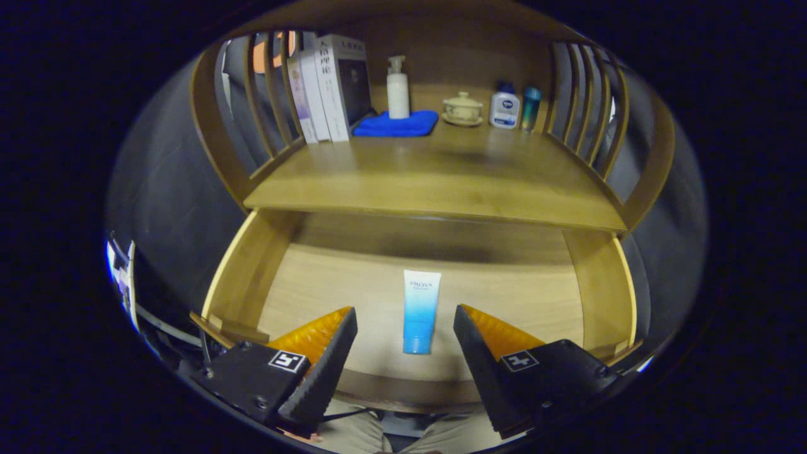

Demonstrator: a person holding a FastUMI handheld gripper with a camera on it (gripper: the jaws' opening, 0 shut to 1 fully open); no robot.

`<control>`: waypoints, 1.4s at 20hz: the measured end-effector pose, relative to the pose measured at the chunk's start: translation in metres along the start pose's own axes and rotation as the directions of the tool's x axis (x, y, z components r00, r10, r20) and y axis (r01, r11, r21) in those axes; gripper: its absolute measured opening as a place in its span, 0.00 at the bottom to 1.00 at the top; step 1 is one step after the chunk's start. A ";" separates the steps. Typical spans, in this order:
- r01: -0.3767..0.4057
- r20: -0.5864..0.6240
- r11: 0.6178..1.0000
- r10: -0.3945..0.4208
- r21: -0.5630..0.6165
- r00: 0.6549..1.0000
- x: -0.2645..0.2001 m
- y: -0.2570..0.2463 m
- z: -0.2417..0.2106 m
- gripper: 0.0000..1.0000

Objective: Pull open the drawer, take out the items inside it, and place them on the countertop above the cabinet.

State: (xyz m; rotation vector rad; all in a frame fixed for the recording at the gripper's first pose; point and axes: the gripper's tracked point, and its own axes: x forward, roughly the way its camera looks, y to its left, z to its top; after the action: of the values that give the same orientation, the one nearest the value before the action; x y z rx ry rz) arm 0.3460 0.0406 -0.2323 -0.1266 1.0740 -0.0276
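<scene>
I see the tabletop (441, 183) above the cabinet, carrying books (328, 88), a pump bottle (398, 88) on a blue cloth (397, 124), a small lidded cup (462, 107) and two little bottles (516, 108) at the back. Its front part is bare, so I judge nothing from the drawer is placed there yet. Below it the drawer (246, 277) is already pulled open, so the first step is done. Inside lies one blue-white tube (421, 312), flat on the drawer floor. Its long axis runs along the claw's forward direction, the crimped white end away from me and the blue cap end toward me. My claw (405, 318) is wide open and holds nothing; the tube lies between its fingers, touching neither.
</scene>
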 end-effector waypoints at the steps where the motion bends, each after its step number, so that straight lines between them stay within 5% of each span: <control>1: 0.005 -0.039 1.000 -0.005 0.001 0.999 0.004 0.001 -0.002 0.97; 6: 0.067 -0.204 0.998 -0.068 -0.014 0.977 0.040 -0.006 -0.011 0.95; 14: 0.075 -0.365 0.997 -0.057 0.036 0.929 0.073 -0.009 -0.026 0.83; 17: 0.106 -0.380 0.994 -0.083 0.040 0.921 0.081 -0.014 -0.024 0.79; 23: 0.122 -0.385 0.992 -0.099 0.035 0.918 0.088 -0.019 -0.028 0.52; 28: 0.078 -0.371 0.995 -0.050 0.060 0.927 0.081 -0.016 -0.027 0.46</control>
State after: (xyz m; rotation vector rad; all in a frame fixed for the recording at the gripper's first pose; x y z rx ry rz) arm 0.3614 0.0157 -0.3145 -0.0916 1.4447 -0.1549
